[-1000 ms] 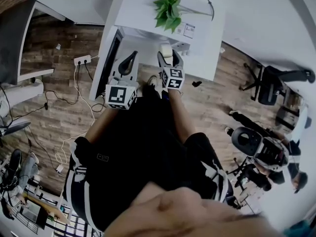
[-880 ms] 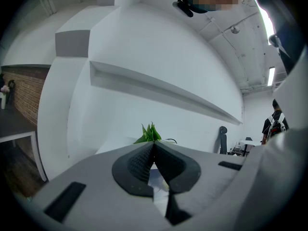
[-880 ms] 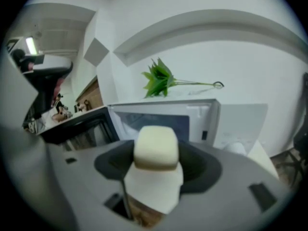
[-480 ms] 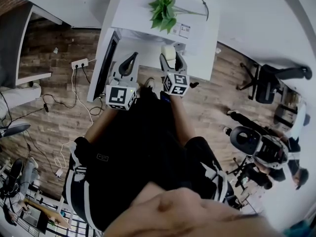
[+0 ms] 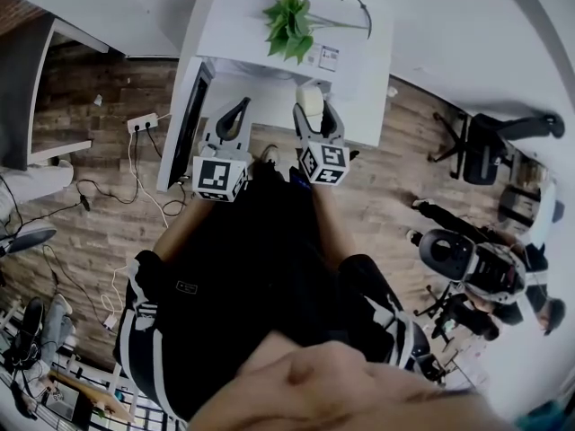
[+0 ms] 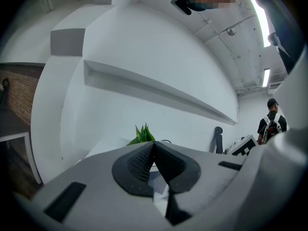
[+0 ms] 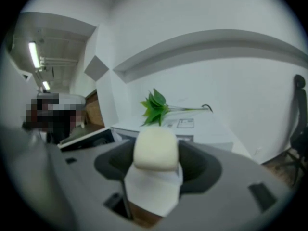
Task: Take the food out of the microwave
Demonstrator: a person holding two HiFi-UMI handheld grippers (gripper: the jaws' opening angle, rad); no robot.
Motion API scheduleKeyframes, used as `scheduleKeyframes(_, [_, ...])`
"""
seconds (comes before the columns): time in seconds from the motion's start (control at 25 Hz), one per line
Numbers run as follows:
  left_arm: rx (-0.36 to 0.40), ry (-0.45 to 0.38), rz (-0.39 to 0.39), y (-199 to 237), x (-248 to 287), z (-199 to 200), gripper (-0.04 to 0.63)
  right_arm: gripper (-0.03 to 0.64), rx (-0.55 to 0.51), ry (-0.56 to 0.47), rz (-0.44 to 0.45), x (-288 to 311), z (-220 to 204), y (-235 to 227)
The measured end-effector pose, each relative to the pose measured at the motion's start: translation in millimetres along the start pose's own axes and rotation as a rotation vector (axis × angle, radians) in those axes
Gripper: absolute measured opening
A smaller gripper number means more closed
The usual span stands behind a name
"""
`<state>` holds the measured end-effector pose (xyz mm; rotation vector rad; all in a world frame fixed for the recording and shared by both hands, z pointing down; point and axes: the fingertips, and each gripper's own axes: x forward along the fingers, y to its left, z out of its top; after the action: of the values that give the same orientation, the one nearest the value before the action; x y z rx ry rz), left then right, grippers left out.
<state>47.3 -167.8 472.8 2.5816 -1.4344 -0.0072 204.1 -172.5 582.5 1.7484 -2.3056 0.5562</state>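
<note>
The food, a pale cream block with rounded corners, sits clamped between the two dark pads of the right gripper. Its top stands proud of the jaw tips. In the head view the food projects forward of the right gripper, at the front of the white microwave.

Beyond the right jaws lies the microwave. Its door is swung open, left of the jaws. In the head view the door shows as a dark panel, outboard of the left gripper.

The jaws of the left gripper are together, pad against pad, with nothing between them. The left gripper is level with the right gripper and just beside it; the two do not touch.

A green plant lies on the microwave top, ahead of and above the right jaws. It also shows above the left jaw tips. A printed label lies on the top just right of the plant.

Each gripper carries a marker cube behind its jaws: left, right. Below both grippers is a wood-pattern floor. A power strip lies on it, well left of the left jaws.
</note>
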Motion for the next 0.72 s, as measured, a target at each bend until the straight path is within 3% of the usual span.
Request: scheduleKeyframes(0.72, [0.022, 0.005, 0.006, -1.2, 0.9, 0.2, 0.031, 0.296, 0.001, -0.093, 0.037, -43.6, 38.0, 25.8])
